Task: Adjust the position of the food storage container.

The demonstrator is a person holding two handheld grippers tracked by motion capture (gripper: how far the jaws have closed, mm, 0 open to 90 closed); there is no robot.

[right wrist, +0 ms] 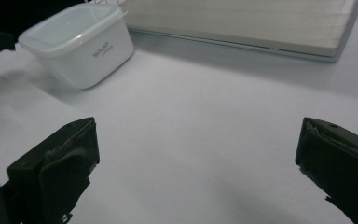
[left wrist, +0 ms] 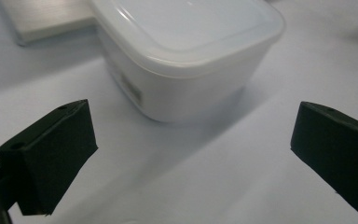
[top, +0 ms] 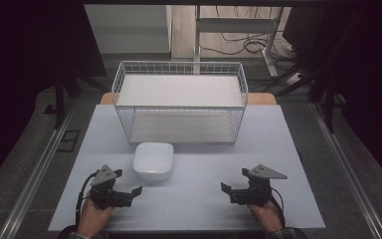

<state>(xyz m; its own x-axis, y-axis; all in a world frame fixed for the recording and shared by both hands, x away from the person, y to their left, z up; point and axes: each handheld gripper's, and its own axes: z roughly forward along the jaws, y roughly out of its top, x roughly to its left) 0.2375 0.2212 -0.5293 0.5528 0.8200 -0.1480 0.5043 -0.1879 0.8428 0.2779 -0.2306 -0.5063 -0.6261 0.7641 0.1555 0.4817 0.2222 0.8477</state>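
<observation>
A white plastic container with a translucent lid stands on the white table, just in front of a white wire basket. My left gripper rests low at the container's near left, open, with nothing between its jaws. In the left gripper view the container sits close ahead of that open gripper. My right gripper stands open and empty at the near right, well apart from the container. In the right gripper view the container lies far off to the upper left of the gripper.
The wire basket has a pale board as its floor and takes up the back half of the table. Dark floor, metal rails and a desk frame with cables lie beyond the table's edges.
</observation>
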